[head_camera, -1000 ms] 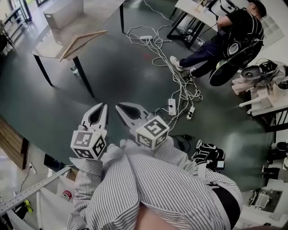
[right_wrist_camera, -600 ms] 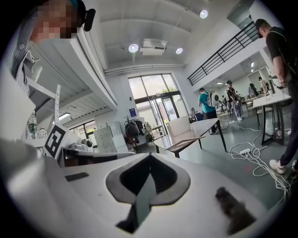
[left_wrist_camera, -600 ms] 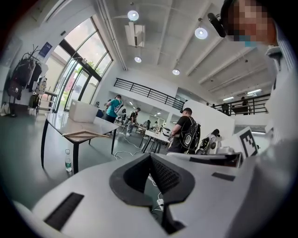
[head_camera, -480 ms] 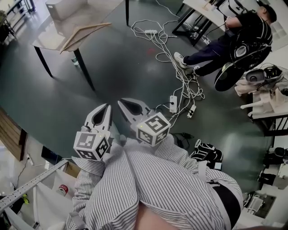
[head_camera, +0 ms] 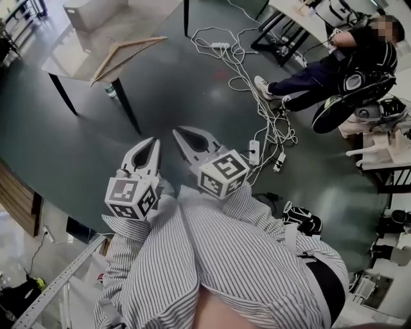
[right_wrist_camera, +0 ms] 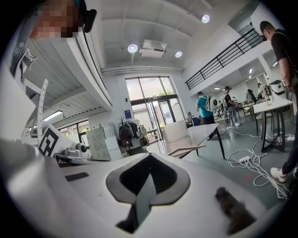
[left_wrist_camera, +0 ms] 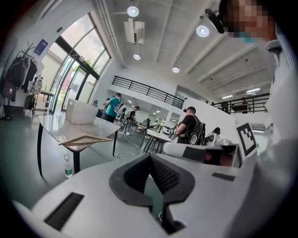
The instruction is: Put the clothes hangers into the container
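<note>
Wooden clothes hangers (head_camera: 125, 53) lie on a pale table (head_camera: 64, 61) at the upper left of the head view, next to a white box-shaped container (head_camera: 96, 11). My left gripper (head_camera: 153, 140) and right gripper (head_camera: 178, 131) are held side by side over the dark floor, well short of the table, both shut and empty. In the left gripper view the hangers (left_wrist_camera: 88, 138) and the container (left_wrist_camera: 81, 113) lie beyond the shut left gripper (left_wrist_camera: 150, 155). The right gripper view shows the hangers (right_wrist_camera: 186, 150) and the container (right_wrist_camera: 174, 131) past the shut right gripper (right_wrist_camera: 150, 155).
White cables and power strips (head_camera: 257, 96) sprawl over the floor to the right. A seated person (head_camera: 340, 58) is at a desk at the upper right. A water bottle (head_camera: 111, 90) stands by the table leg. A metal shelf rail (head_camera: 58, 283) runs at the lower left.
Both grippers have moved forward toward the table, staying shut and side by side. The table, hangers and floor cables sit nearer in the head view.
</note>
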`<state>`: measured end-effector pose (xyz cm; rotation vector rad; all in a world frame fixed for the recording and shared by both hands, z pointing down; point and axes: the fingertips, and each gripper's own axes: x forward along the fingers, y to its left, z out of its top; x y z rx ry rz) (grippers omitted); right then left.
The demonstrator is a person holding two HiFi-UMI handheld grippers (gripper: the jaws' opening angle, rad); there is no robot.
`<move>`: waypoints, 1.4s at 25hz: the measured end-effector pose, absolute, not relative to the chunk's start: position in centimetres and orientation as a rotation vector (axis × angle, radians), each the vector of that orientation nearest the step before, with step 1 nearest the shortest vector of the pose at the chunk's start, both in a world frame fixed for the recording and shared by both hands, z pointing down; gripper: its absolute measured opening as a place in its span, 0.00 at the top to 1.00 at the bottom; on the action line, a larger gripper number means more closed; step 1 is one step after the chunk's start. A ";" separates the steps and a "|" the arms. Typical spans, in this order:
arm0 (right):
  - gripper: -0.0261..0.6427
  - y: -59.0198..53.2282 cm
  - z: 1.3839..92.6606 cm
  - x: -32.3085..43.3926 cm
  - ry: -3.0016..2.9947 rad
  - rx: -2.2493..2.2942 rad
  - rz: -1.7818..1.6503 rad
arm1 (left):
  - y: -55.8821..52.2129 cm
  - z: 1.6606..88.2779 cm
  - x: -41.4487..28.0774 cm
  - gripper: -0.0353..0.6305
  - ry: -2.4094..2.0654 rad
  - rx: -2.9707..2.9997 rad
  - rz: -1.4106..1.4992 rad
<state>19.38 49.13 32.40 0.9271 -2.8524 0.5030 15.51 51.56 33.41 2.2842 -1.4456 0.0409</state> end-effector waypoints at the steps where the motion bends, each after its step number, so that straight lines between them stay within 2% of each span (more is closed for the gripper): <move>1: 0.94 48.2 32.3 18.5 -2.855 0.925 0.502 | 50.6 33.5 14.7 0.93 -1.440 2.289 0.045; 16: 0.94 37.1 32.5 8.3 -2.836 0.993 0.518 | 38.3 33.0 5.1 0.93 -1.352 2.378 0.084; 25: 0.94 33.2 34.8 8.9 -2.779 1.065 0.588 | 35.5 35.0 4.0 0.93 -1.321 2.351 0.087; 35: 0.94 25.0 35.9 6.2 -2.787 0.994 0.610 | 27.9 35.4 1.4 0.93 -1.354 2.305 0.059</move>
